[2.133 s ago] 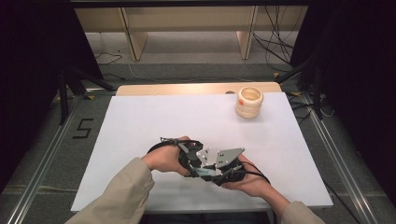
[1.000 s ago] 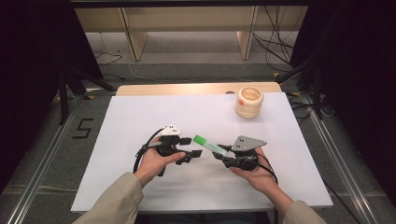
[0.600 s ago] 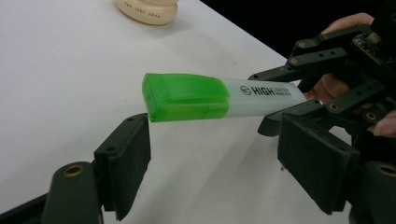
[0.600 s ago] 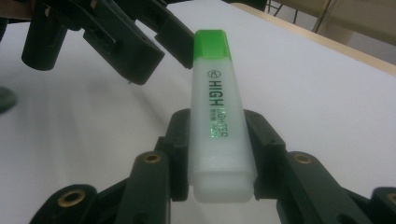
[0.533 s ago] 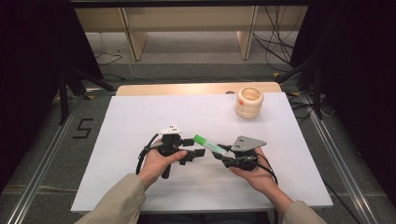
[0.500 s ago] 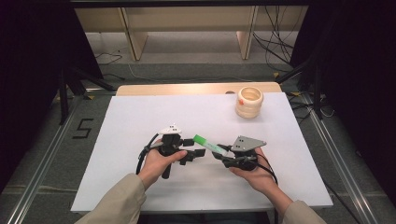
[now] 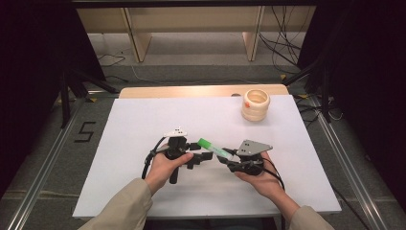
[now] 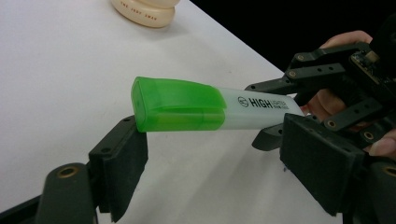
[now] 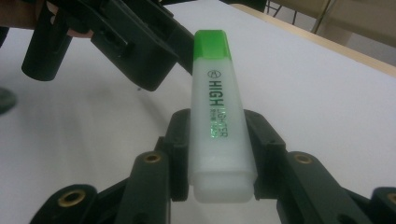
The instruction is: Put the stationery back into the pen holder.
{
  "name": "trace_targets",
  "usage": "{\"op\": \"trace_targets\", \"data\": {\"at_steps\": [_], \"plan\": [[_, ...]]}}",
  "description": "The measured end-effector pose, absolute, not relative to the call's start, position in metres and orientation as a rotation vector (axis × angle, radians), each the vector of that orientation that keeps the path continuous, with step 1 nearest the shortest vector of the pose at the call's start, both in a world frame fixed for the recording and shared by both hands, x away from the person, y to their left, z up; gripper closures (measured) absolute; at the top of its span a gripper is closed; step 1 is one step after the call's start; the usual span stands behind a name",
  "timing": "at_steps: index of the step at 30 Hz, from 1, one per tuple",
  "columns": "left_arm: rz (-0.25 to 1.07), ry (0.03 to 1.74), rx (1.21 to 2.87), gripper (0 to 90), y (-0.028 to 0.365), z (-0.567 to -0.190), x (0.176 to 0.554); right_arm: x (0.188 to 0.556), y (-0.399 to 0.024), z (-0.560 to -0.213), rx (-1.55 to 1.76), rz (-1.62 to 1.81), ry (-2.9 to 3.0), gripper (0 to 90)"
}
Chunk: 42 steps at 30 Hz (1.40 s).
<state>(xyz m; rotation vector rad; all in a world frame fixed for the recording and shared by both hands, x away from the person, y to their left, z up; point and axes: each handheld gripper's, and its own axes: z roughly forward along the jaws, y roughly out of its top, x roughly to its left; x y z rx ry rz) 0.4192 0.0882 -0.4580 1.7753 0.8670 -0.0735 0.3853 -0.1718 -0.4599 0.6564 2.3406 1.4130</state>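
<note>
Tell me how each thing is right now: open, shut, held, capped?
Highlighter: green cap on, held off the table by its white barrel.
Right gripper: jaws shut on the highlighter.
Left gripper: jaws open, cap end between them, one jaw at the cap's tip.
Tape roll: lying flat on the table, untouched.

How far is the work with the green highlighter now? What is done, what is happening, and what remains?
Done: the right hand-held gripper is shut on the highlighter at its pale barrel end and holds it above the table. In hand: the left hand-held gripper is open, its jaws standing on either side of the green cap without pressing it. Left: probably closing on the cap and pulling it off; the cap is on.
</note>
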Motion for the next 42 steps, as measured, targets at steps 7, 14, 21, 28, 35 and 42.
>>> {"op": "trace_targets", "data": {"at_steps": [7,14,21,28,35,42], "plan": [[-0.075,0.882,1.752,24.9,0.087,-0.459,0.420,0.385,-0.172,-0.460,0.659,1.413,2.337,65.6],[-0.085,0.901,1.737,26.4,0.087,-0.460,0.422,0.385,-0.171,-0.461,0.660,1.415,2.337,65.6],[-0.116,0.927,1.716,29.0,0.086,-0.462,0.423,0.384,-0.170,-0.460,0.655,1.417,2.339,65.6],[-0.126,0.957,1.670,36.3,0.088,-0.462,0.425,0.384,-0.170,-0.461,0.650,1.413,2.337,65.5],[-0.132,0.944,1.575,52.7,0.093,-0.457,0.424,0.385,-0.169,-0.465,0.647,1.373,2.352,65.3],[-0.179,0.892,1.504,67.1,0.092,-0.451,0.419,0.385,-0.167,-0.468,0.645,1.346,2.370,65.0]]}}
